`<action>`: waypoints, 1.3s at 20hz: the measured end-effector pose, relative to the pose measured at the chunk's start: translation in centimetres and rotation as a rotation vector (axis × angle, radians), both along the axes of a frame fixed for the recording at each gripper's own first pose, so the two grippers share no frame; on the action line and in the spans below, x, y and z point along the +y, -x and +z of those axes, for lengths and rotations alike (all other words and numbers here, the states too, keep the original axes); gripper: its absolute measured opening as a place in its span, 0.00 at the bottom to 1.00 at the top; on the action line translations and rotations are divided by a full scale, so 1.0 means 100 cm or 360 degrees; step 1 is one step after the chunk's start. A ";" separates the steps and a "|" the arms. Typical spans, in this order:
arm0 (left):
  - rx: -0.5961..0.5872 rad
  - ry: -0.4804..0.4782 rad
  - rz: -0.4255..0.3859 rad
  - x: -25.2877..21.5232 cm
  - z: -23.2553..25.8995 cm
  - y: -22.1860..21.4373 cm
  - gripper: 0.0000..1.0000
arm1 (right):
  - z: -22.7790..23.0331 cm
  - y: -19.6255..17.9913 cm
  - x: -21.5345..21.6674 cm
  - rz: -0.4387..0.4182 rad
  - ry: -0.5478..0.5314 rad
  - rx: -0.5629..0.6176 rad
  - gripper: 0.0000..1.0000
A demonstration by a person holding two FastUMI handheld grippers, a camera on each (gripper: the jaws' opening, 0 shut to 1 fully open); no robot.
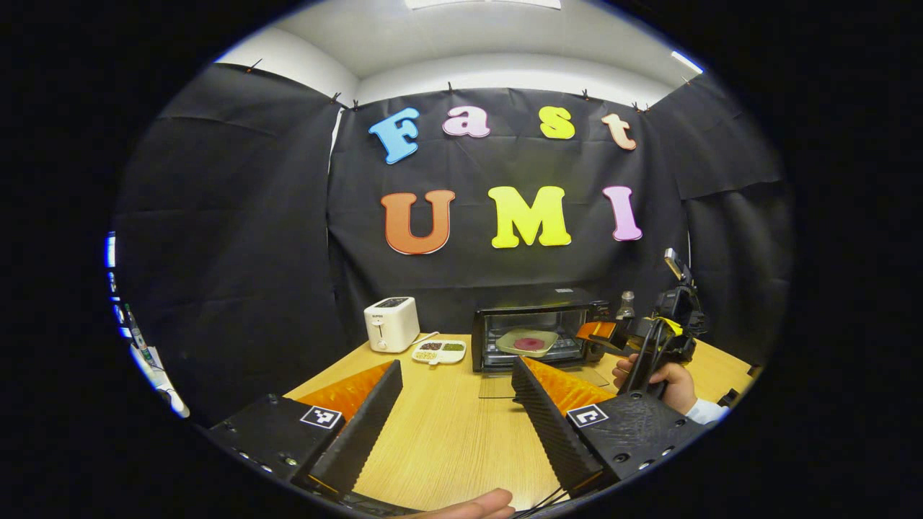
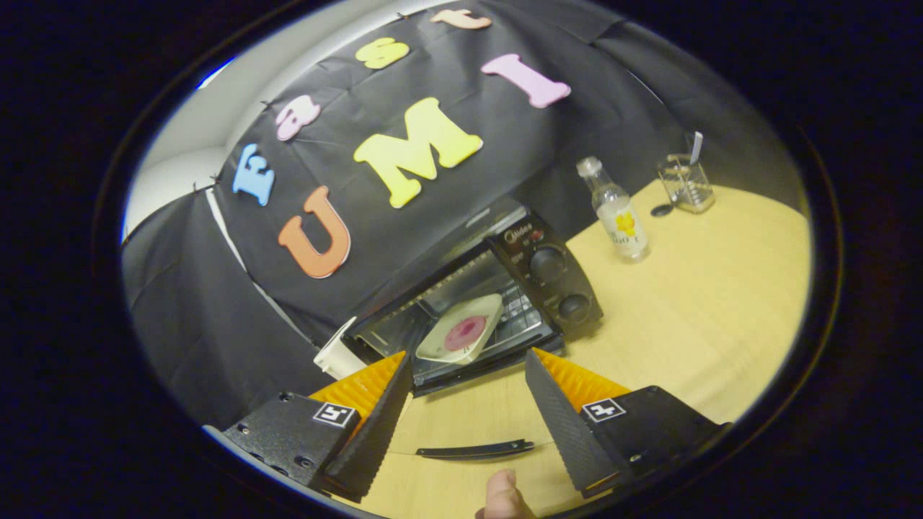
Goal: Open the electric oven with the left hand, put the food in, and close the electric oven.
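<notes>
Pale wood table (image 1: 440, 432) with a black oven (image 1: 537, 328) open, a plate (image 1: 527, 342) of food resting on the rack inside.

In the left gripper view, the left gripper (image 1: 456, 404) is spread wide over the tabletop and grips nothing; the oven sits ahead of it and a little to its right, its glass door (image 1: 537, 380) lying flat toward the gripper, with a white toaster (image 1: 391, 324) and a small dish of seeds (image 1: 439, 352) ahead to its left. The right gripper (image 1: 598, 330), held in a hand (image 1: 660, 382), hovers just at the oven's right edge. In the right gripper view, the right gripper (image 2: 469, 393) is wide open and empty, the plate (image 2: 461, 337) straight ahead between its fingers inside the oven (image 2: 505, 288); the door handle (image 2: 476, 450) lies close below. A bottle (image 2: 616, 213) and a glass jar (image 2: 685, 184) stand farther off to its right.
</notes>
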State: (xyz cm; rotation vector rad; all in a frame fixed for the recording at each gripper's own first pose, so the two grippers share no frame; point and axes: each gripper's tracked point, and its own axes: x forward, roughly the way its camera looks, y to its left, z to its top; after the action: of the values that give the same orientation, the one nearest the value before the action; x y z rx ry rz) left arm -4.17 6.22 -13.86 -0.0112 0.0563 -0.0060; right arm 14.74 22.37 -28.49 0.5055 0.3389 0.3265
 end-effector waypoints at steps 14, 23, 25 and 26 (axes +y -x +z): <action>0.0051 0.0020 -0.0168 -0.089 -0.001 -0.031 0.98 | 0.156 0.108 -0.183 -0.0116 0.0274 -0.0619 0.92; 0.0336 0.0035 -0.0295 -0.149 -0.088 -0.103 0.98 | 0.215 0.147 -0.243 -0.0324 0.0568 -0.0984 0.93; 0.0426 0.0053 -0.0299 -0.155 -0.117 -0.121 0.98 | 0.222 0.146 -0.243 -0.0334 0.0602 -0.0989 0.93; 0.0480 0.0062 -0.0301 -0.157 -0.132 -0.130 0.98 | 0.222 0.144 -0.245 -0.0345 0.0624 -0.0974 0.93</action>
State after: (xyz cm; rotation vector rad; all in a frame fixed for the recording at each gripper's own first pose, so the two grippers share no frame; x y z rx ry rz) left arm 8.82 -9.47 -27.03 -0.0456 0.3587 -0.1949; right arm 0.32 -2.08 -6.25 0.0400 -0.2456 0.1831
